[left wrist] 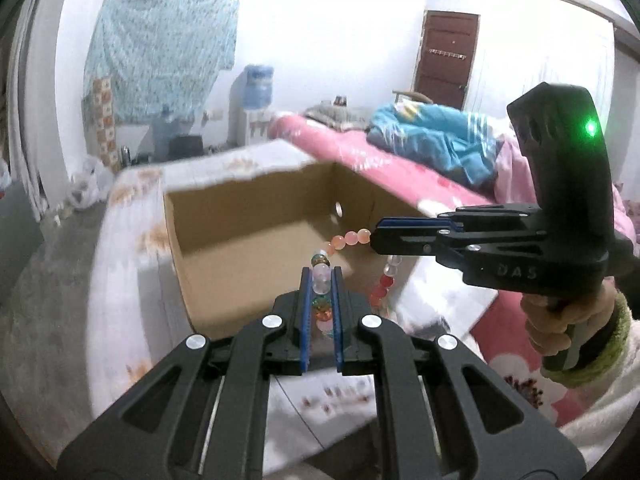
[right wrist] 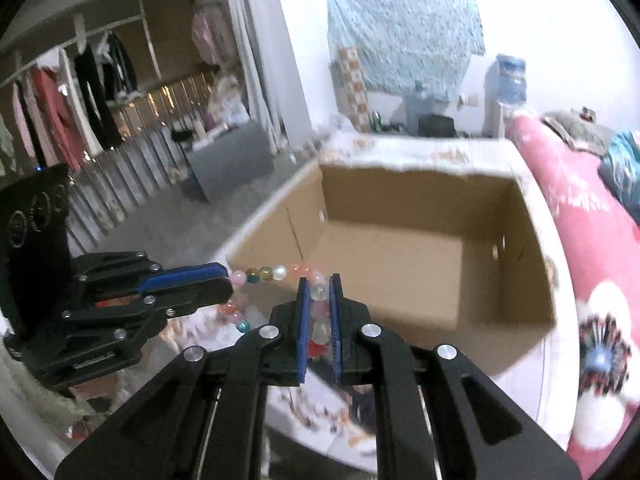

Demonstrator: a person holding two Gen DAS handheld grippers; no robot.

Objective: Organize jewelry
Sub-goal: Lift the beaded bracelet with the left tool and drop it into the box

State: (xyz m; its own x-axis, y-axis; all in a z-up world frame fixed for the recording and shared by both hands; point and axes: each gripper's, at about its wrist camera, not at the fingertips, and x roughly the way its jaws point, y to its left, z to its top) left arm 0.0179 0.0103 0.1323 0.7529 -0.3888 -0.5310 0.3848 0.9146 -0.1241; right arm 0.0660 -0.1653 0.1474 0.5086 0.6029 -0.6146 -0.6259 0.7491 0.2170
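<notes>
Together, left gripper and right gripper each pinch the multicoloured glass-bead bracelet, stretched above an open brown cardboard box.

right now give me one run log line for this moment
left gripper: shut on bead bracelet | right gripper: shut on bead bracelet | cardboard box: open, ahead
</notes>
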